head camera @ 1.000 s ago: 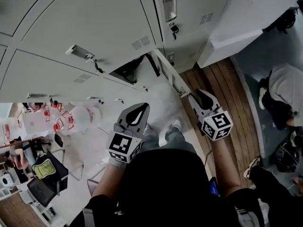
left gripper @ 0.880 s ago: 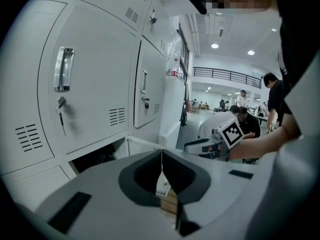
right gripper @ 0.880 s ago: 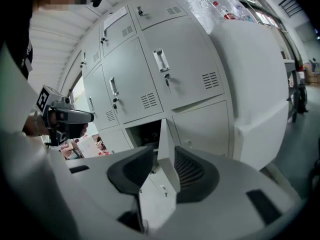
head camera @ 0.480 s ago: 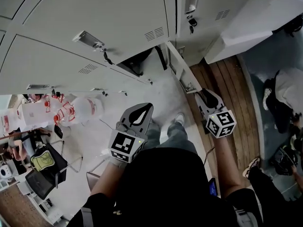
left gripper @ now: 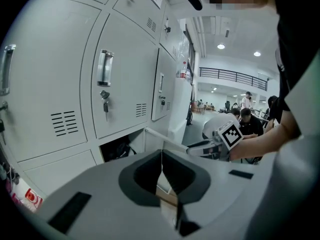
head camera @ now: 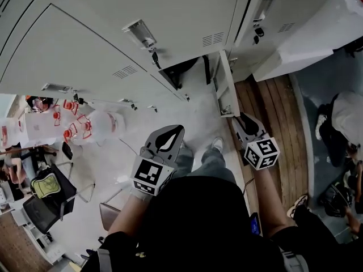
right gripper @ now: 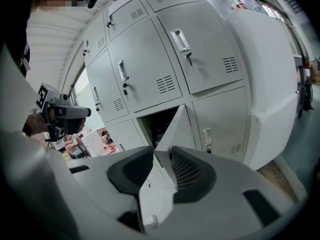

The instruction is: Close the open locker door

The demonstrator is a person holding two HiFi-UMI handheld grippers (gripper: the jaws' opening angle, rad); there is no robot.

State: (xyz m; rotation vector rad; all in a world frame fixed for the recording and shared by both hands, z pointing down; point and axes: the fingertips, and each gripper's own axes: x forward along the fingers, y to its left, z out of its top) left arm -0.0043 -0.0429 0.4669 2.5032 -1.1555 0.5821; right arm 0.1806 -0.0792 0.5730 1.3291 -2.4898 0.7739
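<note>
The open locker door swings out from a dark low compartment in the grey locker bank. In the right gripper view the door stands ajar, its free edge in line with the gap of my right gripper, whose jaws stand slightly apart; whether they touch the door I cannot tell. From the head view, the right gripper sits just below the door's lower corner. My left gripper hangs lower left, jaws together and holding nothing. The compartment shows dark there too.
A wooden floor strip and a white block lie right of the lockers. A key hangs in the locker above. Chairs and a bag stand at lower left. People sit at the right edge.
The view has shifted toward the lockers. My right gripper has come closer to the door's lower corner. The left gripper has held its place.
</note>
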